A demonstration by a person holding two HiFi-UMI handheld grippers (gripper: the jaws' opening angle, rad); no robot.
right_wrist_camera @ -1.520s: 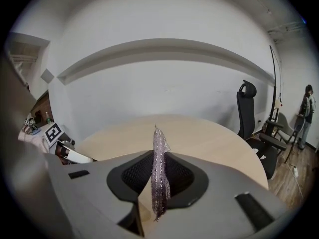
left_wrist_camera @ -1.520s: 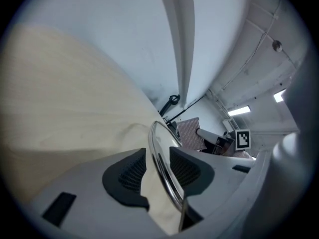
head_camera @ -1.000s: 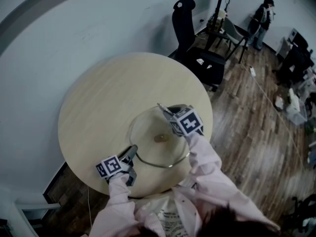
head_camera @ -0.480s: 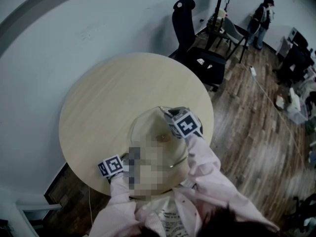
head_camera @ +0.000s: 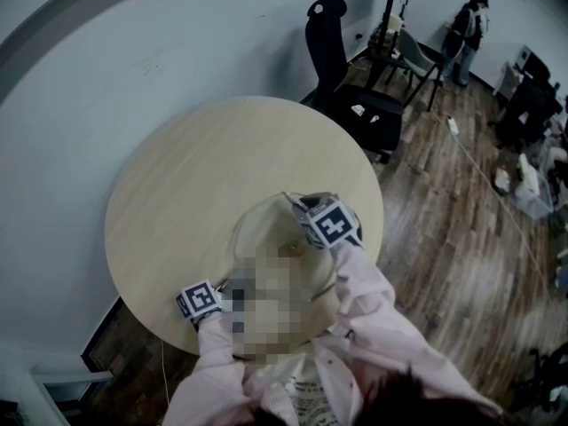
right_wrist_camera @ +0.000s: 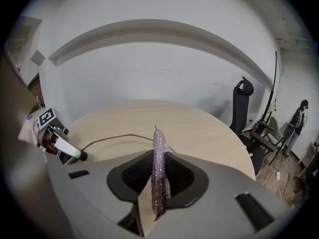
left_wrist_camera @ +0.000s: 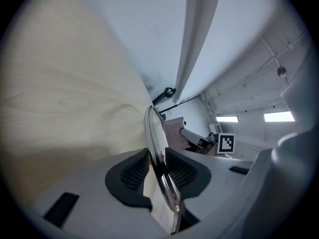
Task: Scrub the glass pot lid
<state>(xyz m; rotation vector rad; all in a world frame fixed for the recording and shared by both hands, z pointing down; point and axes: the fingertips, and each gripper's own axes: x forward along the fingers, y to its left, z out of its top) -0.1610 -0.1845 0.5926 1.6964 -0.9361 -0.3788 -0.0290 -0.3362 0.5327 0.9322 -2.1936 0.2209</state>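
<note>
The glass pot lid (head_camera: 262, 224) is seen on the near half of the round table (head_camera: 177, 176), on the person's side; part of it is covered by a mosaic patch in the head view. Its near-left rim is clamped by the L gripper (left_wrist_camera: 158, 159). In the L gripper view the lid is seen edge-on betw. the two ribbed pads (left_wrist_camera: 133, 172), both pressed against it, w/ the metal rim band running down through the gap. Whether the lid lies flat on the wood or is tipped up a little can't be told. A silvery mesh scrub pad (right_wrist_camera: 159, 183) is pinched upright by the R gripper (right_wrist_camera: 160, 169), jaws closed onto it, w/ mesh sticking out above & below. In the head view the R gripper is held over the lid's far-right part, its marker cube (head_camera: 335, 223) facing up. In the L gripper view the scrub pad is seen just beside the glass face; actual contact can't be confirmed. From the R gripper view the lid's rim is seen as a thin arc on the table, w/ the L gripper at its left end. Bkgd: a black office chair (head_camera: 330, 47) beside the table & a person (head_camera: 469, 25) standing well apart.
</note>
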